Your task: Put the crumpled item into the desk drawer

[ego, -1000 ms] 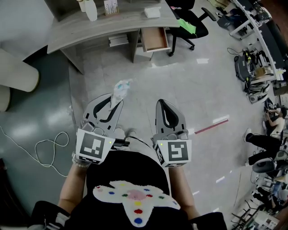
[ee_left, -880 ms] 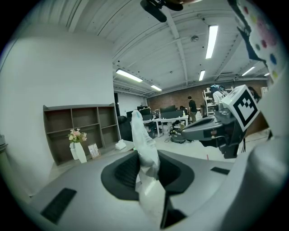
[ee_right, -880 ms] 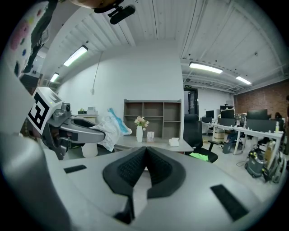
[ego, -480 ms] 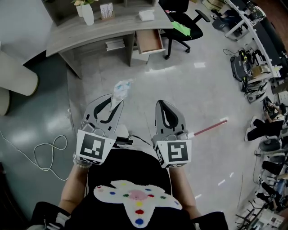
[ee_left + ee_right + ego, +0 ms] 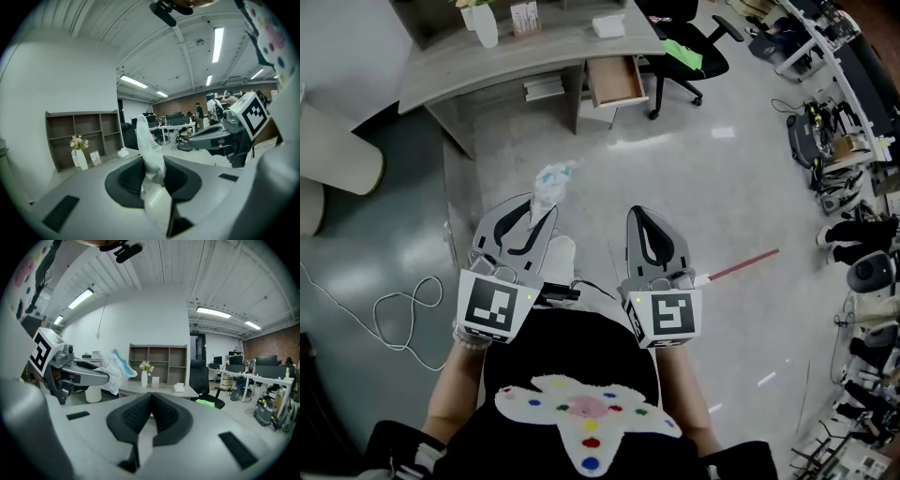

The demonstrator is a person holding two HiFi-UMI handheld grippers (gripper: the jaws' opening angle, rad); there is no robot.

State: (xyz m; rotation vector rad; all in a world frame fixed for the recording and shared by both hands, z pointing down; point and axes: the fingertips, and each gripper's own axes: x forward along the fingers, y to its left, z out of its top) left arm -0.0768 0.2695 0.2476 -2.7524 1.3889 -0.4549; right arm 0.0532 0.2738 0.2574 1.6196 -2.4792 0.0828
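Note:
A crumpled white plastic wrapper with blue print [image 5: 551, 186] sticks out of my left gripper [image 5: 534, 211], which is shut on it. In the left gripper view the crumpled wrapper [image 5: 151, 161] stands up between the dark pads. My right gripper [image 5: 649, 219] is beside it, shut with nothing between its pads [image 5: 151, 412]. The grey desk [image 5: 487, 67] stands ahead, and its wooden drawer [image 5: 615, 82] is pulled open at the desk's right end. Both grippers are well short of the desk, held in front of the person's body.
A black office chair [image 5: 694, 47] with a green item stands right of the drawer. A white vase [image 5: 485, 22] and a small white box [image 5: 607, 26] sit on the desk. A white cable [image 5: 394, 314] loops on the floor at left. A red-and-white stick [image 5: 741, 267] lies on the floor at right.
The view has shifted slightly as the person moves; the desk and drawer sit a little differently in frame. Both grippers keep the same pose, with the wrapper still held.

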